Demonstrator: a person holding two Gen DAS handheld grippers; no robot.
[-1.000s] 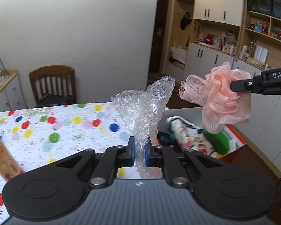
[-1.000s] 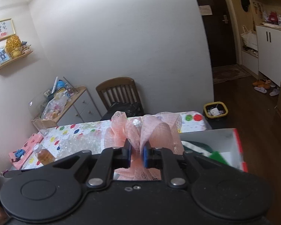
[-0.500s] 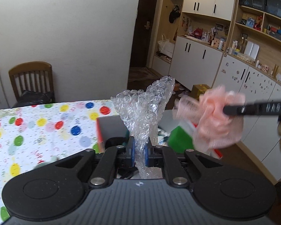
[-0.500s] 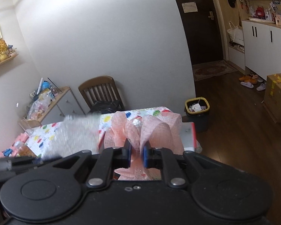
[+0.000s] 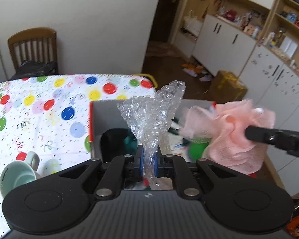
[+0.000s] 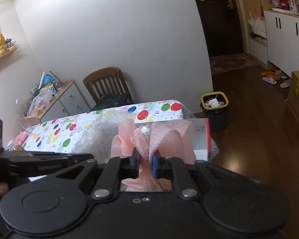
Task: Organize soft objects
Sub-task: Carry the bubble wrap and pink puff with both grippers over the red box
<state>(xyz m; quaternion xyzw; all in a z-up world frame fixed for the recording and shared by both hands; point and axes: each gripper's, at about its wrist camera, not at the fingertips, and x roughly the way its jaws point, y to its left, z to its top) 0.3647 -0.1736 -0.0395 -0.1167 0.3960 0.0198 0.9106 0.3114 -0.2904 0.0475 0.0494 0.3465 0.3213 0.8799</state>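
My left gripper [image 5: 148, 160] is shut on a crumpled piece of clear bubble wrap [image 5: 151, 115] and holds it over an open grey box with a red rim [image 5: 105, 115]. My right gripper [image 6: 145, 164] is shut on a pink mesh bath pouf [image 6: 159, 139]. In the left wrist view the pouf [image 5: 231, 129] hangs over the right side of the box, held by the right gripper's black fingers [image 5: 257, 134]. The left gripper's body [image 6: 43, 159] shows at the left of the right wrist view. Green, teal and black items lie inside the box [image 5: 197, 149].
A table with a balloon-print cloth [image 5: 39, 103] lies to the left. A pale green mug [image 5: 18, 176] lies on its side near the box. A wooden chair [image 5: 32, 47] stands at the wall. A bin [image 6: 214, 107] and a cardboard box [image 5: 227, 85] are on the floor.
Both grippers have moved on with their loads and now hang lower over the box. The left view has tilted down, showing the box's inside and the mug.
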